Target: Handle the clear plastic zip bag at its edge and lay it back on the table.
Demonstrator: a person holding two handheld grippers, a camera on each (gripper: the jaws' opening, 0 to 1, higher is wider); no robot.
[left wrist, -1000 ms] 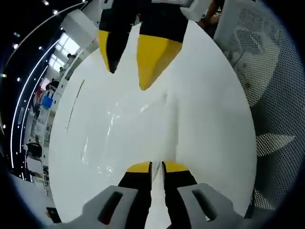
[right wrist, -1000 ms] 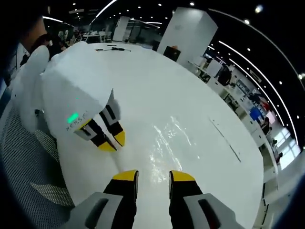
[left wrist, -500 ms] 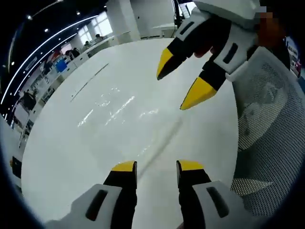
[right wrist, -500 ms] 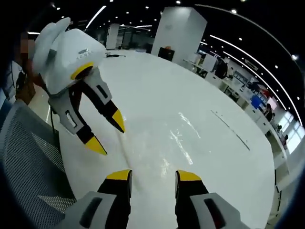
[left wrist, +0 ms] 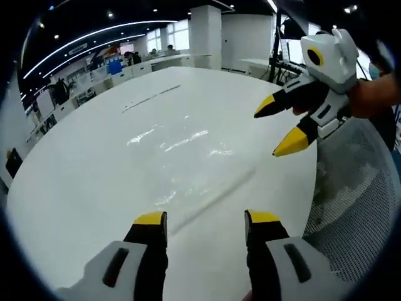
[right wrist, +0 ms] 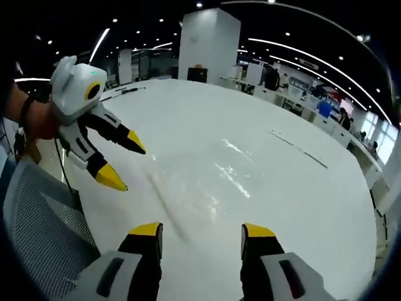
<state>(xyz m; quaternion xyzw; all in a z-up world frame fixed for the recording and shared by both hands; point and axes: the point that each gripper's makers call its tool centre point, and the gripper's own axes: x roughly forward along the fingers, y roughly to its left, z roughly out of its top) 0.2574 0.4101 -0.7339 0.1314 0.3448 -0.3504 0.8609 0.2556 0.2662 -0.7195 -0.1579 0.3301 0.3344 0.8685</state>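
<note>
A white table point(left wrist: 81, 175) stood beside a grey mesh chair point(left wrist: 357, 207); a white pillar point(right wrist: 210, 47) rose beyond the table.

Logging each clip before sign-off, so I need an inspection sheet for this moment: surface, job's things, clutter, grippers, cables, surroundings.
Surface: white table, glossy, with a thin dark line across its far part.
Job's things: clear plastic zip bag lies flat on the table, its straight edge nearest the grippers; nothing grips it.
Clutter: small dark items at the table's far edge in the right gripper view, too small to name.
Grippers: left gripper open, empty, above the table; right gripper open, empty, above the table.
Cables: nothing seen.
Surroundings: grey mesh chair back beside the table; open office with desks, a white column, ceiling light strips and people far off.
</note>
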